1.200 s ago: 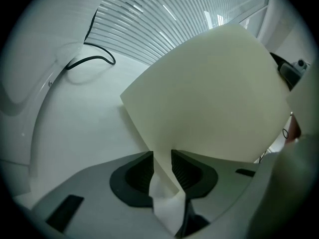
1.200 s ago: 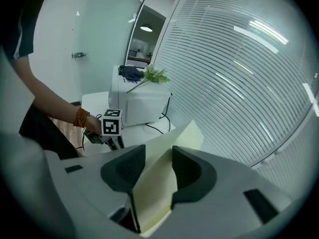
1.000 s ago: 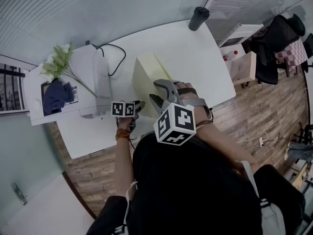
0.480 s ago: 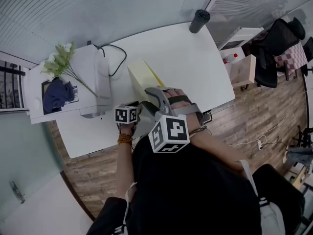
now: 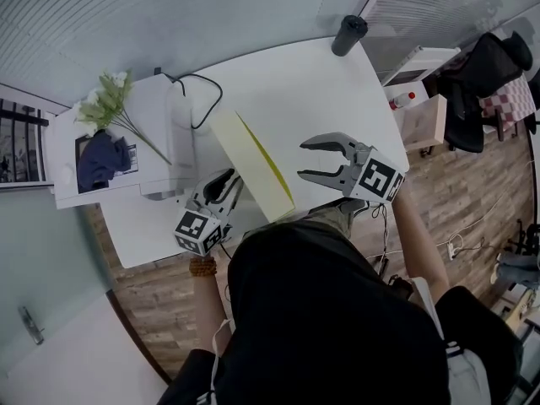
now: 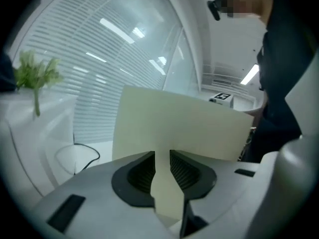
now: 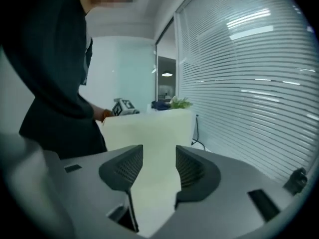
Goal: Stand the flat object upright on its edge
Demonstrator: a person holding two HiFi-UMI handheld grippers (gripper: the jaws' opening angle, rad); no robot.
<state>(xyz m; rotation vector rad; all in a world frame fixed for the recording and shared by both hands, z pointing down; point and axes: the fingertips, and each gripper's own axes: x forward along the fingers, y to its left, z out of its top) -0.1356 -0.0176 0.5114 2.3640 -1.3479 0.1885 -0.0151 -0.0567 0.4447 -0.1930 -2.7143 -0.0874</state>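
On table (image 5: 337, 99), board (image 5: 253, 163) on edge between left tool (image 5: 229, 180), narrowing, and right tool (image 5: 301, 159), widening, both open, empty

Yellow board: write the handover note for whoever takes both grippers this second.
Left gripper: jaws narrowly apart, just closed a little, nothing pinched; faces one flat side of the yellow board.
Right gripper: jaws wide, just opened further, empty, facing the other side.
Yellow board: up on one edge on the white table, between the grippers, looks tilted in the head view.
Done: board off its face, neither gripper holding it.
To do: confirm it stands alone, then back both grippers away.
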